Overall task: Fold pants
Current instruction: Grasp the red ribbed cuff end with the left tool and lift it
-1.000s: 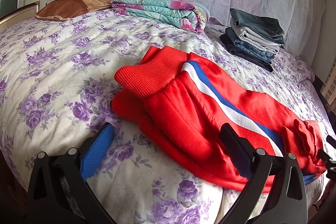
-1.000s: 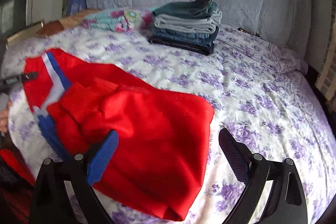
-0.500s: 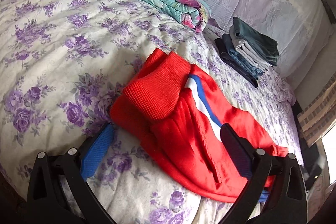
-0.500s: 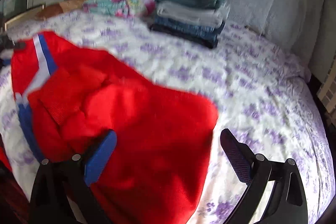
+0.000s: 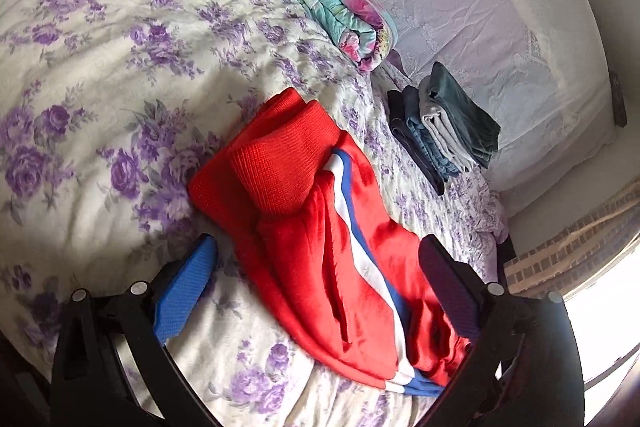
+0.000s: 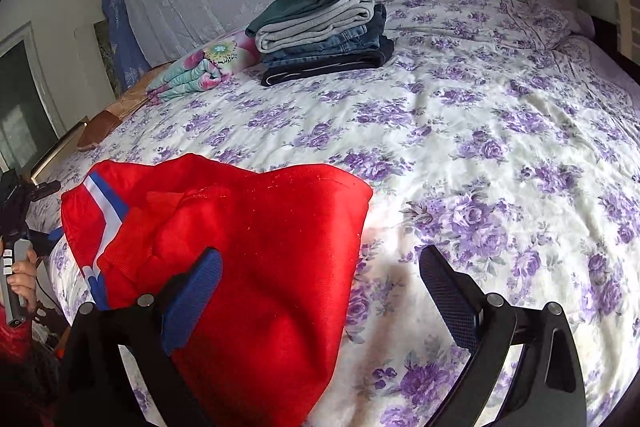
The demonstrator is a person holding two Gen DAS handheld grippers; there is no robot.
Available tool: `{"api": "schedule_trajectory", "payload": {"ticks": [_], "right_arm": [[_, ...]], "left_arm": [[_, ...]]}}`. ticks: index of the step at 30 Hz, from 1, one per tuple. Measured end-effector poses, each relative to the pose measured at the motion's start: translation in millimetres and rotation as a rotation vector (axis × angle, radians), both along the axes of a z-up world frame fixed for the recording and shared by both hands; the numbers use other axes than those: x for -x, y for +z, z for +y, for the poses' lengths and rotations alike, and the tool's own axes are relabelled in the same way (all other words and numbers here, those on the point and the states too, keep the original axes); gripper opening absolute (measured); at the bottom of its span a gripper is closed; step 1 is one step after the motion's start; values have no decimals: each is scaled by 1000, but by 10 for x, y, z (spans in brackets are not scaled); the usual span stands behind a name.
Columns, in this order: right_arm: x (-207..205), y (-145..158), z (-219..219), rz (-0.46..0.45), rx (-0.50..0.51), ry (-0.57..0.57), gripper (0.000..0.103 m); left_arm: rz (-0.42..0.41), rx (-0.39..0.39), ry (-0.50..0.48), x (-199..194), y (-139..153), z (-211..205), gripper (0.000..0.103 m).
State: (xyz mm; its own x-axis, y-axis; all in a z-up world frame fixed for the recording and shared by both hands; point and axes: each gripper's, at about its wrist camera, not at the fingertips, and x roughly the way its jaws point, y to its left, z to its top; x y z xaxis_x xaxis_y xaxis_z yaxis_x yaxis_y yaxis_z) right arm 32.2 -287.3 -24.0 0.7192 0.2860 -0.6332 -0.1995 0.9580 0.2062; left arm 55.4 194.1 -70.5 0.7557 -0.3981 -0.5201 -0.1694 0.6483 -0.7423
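On bedspread point(image 6: 480, 131) — one red pants point(image 6: 260, 227), two open grippers point(image 5: 316, 267).

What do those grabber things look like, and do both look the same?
Yes, they match. The left gripper and right gripper each have a black frame with round silver screws and two long fingers with bumpy blue pads. A bare hand holds the left one's grey handle.

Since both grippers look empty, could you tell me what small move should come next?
Probably bring the right gripper down onto the near edge of the red pants and close. Both jaws stand open, and the pants lie loosely folded and lumpy on the bed, apart from the folded stack.
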Motion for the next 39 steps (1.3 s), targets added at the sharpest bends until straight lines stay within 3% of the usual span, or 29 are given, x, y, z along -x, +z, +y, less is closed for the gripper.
{"api": "schedule_trajectory", "payload": {"ticks": [4, 6, 7, 9, 10, 14, 18, 22, 29, 31, 32, 33, 36, 39], "right_arm": [[4, -1, -33, -3, -17, -3, 99], [-7, -9, -48, 4, -27, -5, 99], [-7, -10, -58, 5, -32, -6, 99], [7, 0, -74, -7, -40, -10, 99], [25, 15, -76, -21, -40, -15, 99], [105, 78, -48, -91, -8, -49, 99], [-103, -71, 195, 67, 135, -7, 99], [-93, -89, 374, 54, 216, 45, 99], [-66, -92, 354, 56, 197, 45, 99], [-39, -65, 346, 33, 196, 34, 99], [-15, -49, 337, 16, 192, 27, 99], [-1, -36, 327, 6, 187, 23, 99], [-57, -73, 345, 48, 210, 14, 99], [-105, -100, 404, 74, 241, 30, 99]], "left_arm": [[29, 75, 85, -102, -14, 80, 97], [28, 61, 97, -122, 2, 62, 90], [36, 34, 110, -121, -6, 59, 66], [49, 45, 105, -143, -118, 98, 40], [44, 67, 102, -137, -176, 139, 35], [10, 47, 92, -101, -168, 135, 33], [-20, 32, 120, 13, -88, 92, 32], [-10, 2, 145, 67, -108, 70, 34], [2, 2, 168, -37, -107, 49, 45], [-9, 19, 165, -35, -109, 71, 42], [-16, 14, 163, -24, -110, 84, 33], [-29, 13, 152, -15, -119, 98, 32], [-55, 28, 143, 46, -144, 138, 26], [-87, -41, 137, 113, 20, 52, 24]]}}
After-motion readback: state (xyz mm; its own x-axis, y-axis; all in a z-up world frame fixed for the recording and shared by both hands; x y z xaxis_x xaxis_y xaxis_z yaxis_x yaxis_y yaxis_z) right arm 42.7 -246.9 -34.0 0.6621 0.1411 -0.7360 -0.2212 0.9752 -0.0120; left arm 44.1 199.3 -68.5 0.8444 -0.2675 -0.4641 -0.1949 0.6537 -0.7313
